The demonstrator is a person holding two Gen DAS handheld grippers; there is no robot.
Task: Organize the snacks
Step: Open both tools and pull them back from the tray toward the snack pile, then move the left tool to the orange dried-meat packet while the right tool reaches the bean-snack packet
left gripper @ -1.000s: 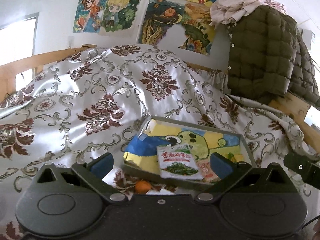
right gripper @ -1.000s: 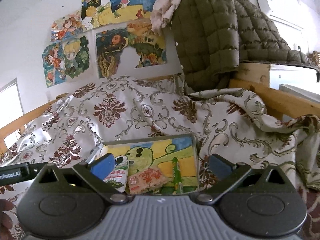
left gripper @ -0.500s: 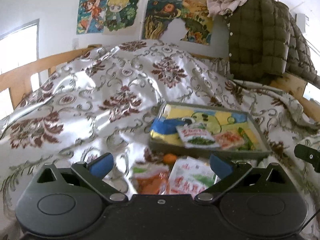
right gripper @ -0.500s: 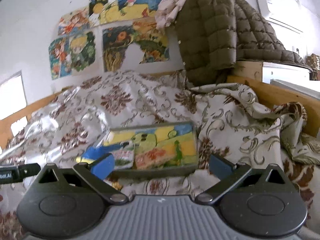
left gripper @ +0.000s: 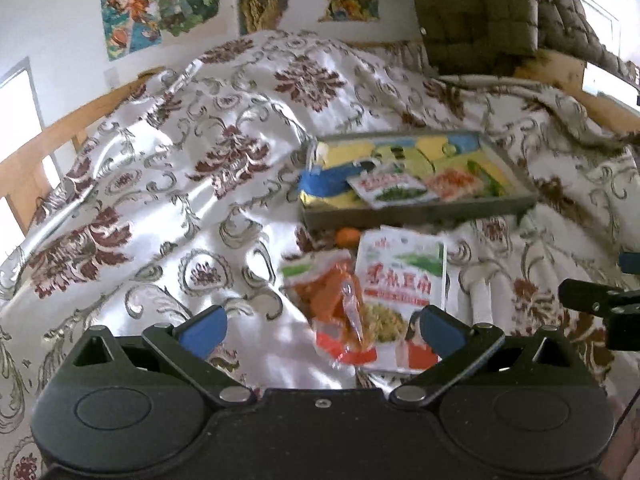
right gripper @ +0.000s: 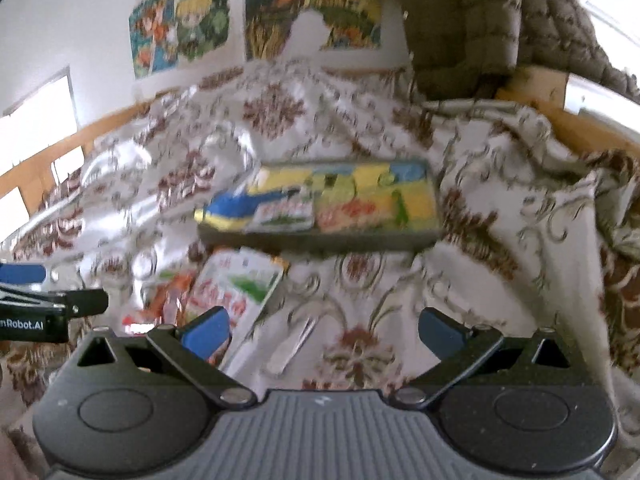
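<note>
Satin bedspread (left gripper: 168, 184), white with maroon flowers, carries a shallow grey tray (left gripper: 416, 216) holding two small snack packets. Just in front of the tray lie an orange snack bag (left gripper: 336, 300) and a white snack bag (left gripper: 400, 280), touching side by side. Both left tongs (left gripper: 320, 326) and right tongs (right gripper: 322, 328) gape wide, empty.

Ahead of you the tray (left gripper: 420, 214) sits on the bedspread (left gripper: 168, 184) with two packets (left gripper: 394, 190) lying inside. Just before it lie two more packets (left gripper: 400, 276) side by side, an orange (left gripper: 347, 237) between them and the tray.
</note>
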